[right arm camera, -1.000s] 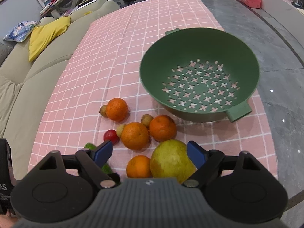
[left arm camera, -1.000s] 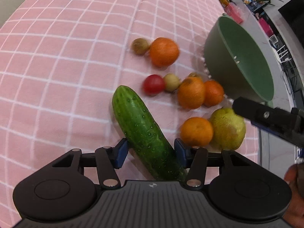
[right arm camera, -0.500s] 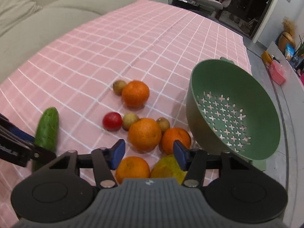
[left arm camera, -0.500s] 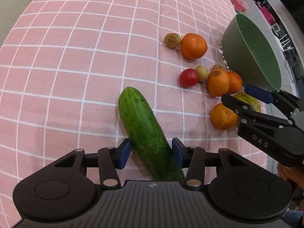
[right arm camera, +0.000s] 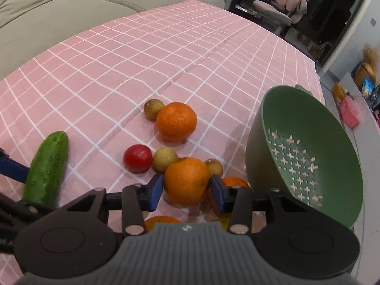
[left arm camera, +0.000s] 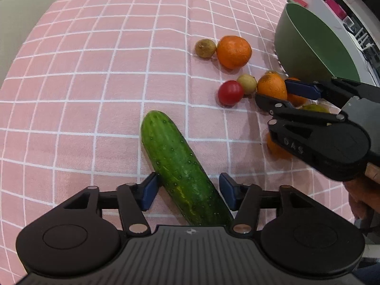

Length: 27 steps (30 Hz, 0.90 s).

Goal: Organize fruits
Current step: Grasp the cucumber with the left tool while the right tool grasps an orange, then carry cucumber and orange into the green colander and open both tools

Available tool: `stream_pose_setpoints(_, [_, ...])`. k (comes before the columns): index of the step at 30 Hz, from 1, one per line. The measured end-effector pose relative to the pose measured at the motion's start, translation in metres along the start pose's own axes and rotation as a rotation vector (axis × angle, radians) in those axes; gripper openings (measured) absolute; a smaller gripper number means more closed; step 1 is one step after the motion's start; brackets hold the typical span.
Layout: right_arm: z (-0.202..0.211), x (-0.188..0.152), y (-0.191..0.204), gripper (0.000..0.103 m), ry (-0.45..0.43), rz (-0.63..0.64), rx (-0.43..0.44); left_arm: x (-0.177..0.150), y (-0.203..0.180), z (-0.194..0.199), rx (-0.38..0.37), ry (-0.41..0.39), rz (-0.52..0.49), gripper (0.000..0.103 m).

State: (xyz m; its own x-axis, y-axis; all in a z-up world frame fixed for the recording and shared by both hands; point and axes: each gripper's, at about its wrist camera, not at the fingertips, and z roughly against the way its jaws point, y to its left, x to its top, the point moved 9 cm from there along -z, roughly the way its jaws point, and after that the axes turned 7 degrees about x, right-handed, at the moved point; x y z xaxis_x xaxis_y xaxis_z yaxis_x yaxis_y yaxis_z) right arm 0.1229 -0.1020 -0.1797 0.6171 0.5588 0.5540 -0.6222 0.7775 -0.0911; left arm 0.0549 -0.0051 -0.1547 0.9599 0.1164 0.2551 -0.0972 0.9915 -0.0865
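A green cucumber (left arm camera: 180,168) lies on the pink checked cloth between the open jaws of my left gripper (left arm camera: 187,191); the left pad touches it, the right pad stands apart. It also shows in the right wrist view (right arm camera: 46,166). My right gripper (right arm camera: 186,190) has its blue pads on both sides of an orange (right arm camera: 186,180), close around it. A red tomato (right arm camera: 137,158), small brownish fruits (right arm camera: 165,159) and another orange (right arm camera: 177,121) lie beyond. The green colander (right arm camera: 306,163) stands at the right.
Another orange (right arm camera: 234,181) and a yellow-green pear (left arm camera: 313,108) lie partly hidden under the right gripper. A beige sofa (right arm camera: 71,11) borders the table's far side. The table edge and grey floor (right arm camera: 370,213) are just right of the colander.
My right gripper moved forward and down over the fruit pile until its pads came around the middle orange. My left gripper stays at the cucumber, its jaws a little wider.
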Motion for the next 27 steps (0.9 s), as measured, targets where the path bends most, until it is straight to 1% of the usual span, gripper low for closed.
stream_pose_setpoints(4, [0.004, 0.002, -0.006, 0.039, 0.018, -0.098, 0.060, 0.001, 0.007, 0.000, -0.045, 0.002, 0.048, 0.053])
stream_pose_setpoints(6, [0.009, 0.004, -0.007, 0.039, 0.012, -0.122, 0.082, 0.001, 0.011, 0.000, -0.064, 0.015, 0.072, 0.051])
stream_pose_setpoints(8, [0.014, 0.008, -0.008, 0.039, 0.007, -0.134, 0.085, 0.002, 0.013, 0.002, -0.086, 0.022, 0.093, 0.049])
stream_pose_setpoints(13, [0.030, 0.016, -0.013, 0.039, -0.020, -0.215, 0.133, 0.003, 0.018, 0.004, -0.142, 0.033, 0.145, 0.046])
stream_pose_setpoints(17, [0.044, 0.024, -0.019, 0.039, -0.058, -0.245, 0.146, 0.003, 0.019, 0.007, -0.188, 0.030, 0.181, 0.044])
stream_pose_setpoints(22, [0.056, 0.027, -0.029, 0.039, -0.088, -0.284, 0.154, 0.006, 0.011, 0.017, -0.290, 0.018, 0.214, 0.043])
stream_pose_setpoints(27, [0.063, 0.029, -0.041, 0.039, -0.112, -0.319, 0.157, 0.009, 0.006, 0.025, -0.319, -0.018, 0.210, 0.043])
